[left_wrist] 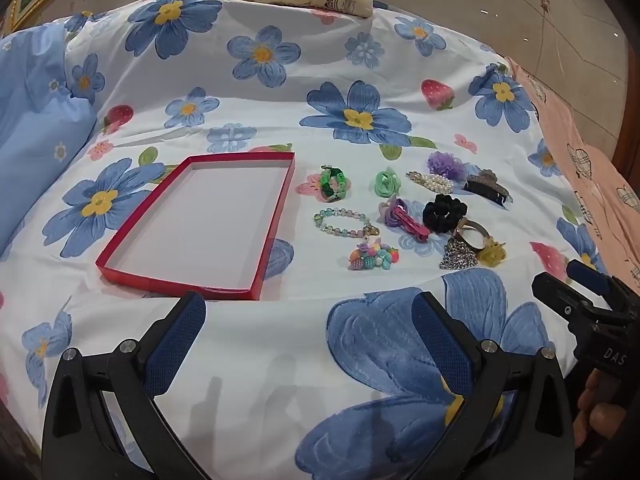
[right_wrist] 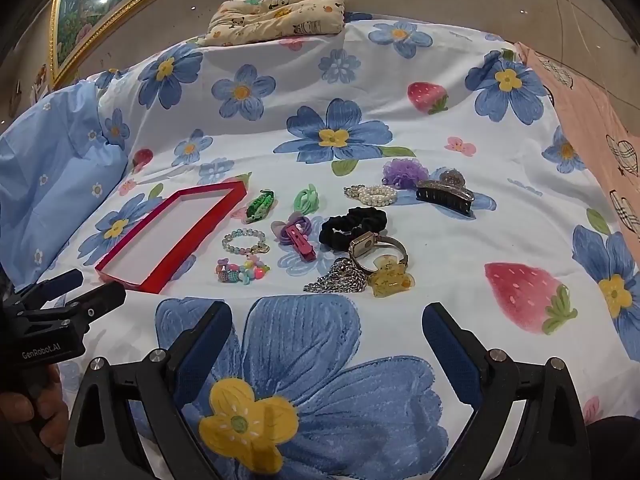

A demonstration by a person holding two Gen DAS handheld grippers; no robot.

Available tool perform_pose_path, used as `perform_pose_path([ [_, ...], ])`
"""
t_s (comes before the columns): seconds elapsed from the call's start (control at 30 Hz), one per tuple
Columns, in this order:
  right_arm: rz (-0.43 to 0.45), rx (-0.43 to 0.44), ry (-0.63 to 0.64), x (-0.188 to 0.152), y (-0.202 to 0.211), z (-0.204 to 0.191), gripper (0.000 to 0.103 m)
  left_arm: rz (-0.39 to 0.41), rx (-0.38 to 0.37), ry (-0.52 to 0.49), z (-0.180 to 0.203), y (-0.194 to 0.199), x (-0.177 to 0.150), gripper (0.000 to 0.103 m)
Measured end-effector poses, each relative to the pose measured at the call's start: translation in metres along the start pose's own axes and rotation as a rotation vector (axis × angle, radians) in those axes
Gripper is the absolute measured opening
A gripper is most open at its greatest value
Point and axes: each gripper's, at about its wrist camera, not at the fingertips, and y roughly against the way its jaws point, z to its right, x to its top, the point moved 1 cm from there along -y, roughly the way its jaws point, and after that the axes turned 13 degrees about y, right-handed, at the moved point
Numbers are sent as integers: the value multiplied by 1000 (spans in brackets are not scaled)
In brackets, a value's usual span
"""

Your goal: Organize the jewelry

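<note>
Red tray [left_wrist: 276, 216] beyond open jaws.

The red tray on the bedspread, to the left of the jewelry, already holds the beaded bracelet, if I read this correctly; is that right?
Not quite: the red tray holds nothing. The beaded bracelet lies on the bedspread, to the right of the tray, among the other pieces. The left wrist view shows this; the rest is right.

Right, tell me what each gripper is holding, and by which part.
Nothing. The left gripper and right gripper are both open, above the bedsheet.
</note>
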Motion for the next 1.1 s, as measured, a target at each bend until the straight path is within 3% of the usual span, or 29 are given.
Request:
perform_pose_path([
  [1.1, 19, 0, -8, 2, 2, 1, 97, -3, -2, -4, 12, -1, -11, 103],
])
